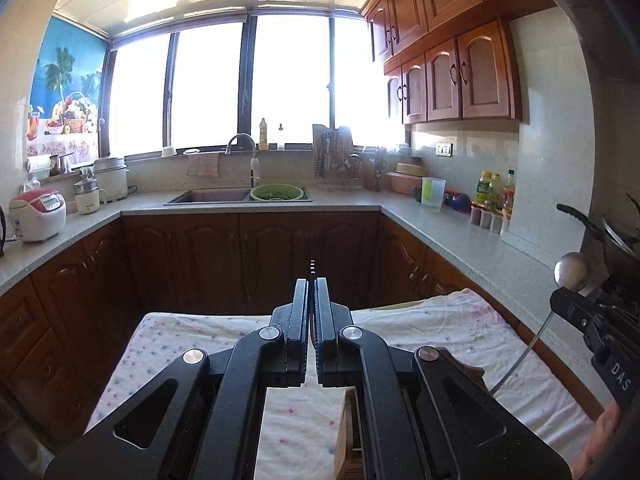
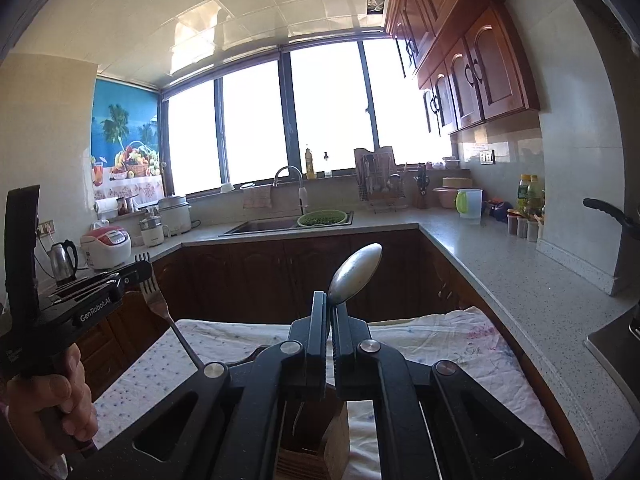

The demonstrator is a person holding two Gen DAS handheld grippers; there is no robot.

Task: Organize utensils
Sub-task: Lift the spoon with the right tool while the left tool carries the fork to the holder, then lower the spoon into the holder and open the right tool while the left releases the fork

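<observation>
Right claw (image 2: 330,312) clamped on a spoon (image 2: 355,274); bowl sticks up past the tips, handle hangs down below toward a wooden holder (image 2: 320,452). Left claw (image 1: 311,280) clamped on a fork (image 2: 154,292), seen from the right wrist: tines up by the tips, handle slanting down. A hand (image 2: 48,404) grips the left tool. Both held above a spotted cloth (image 1: 460,320) on the table (image 1: 460,236). Beyond: sink (image 1: 208,197) with green colander (image 1: 276,192) under the window.
</observation>
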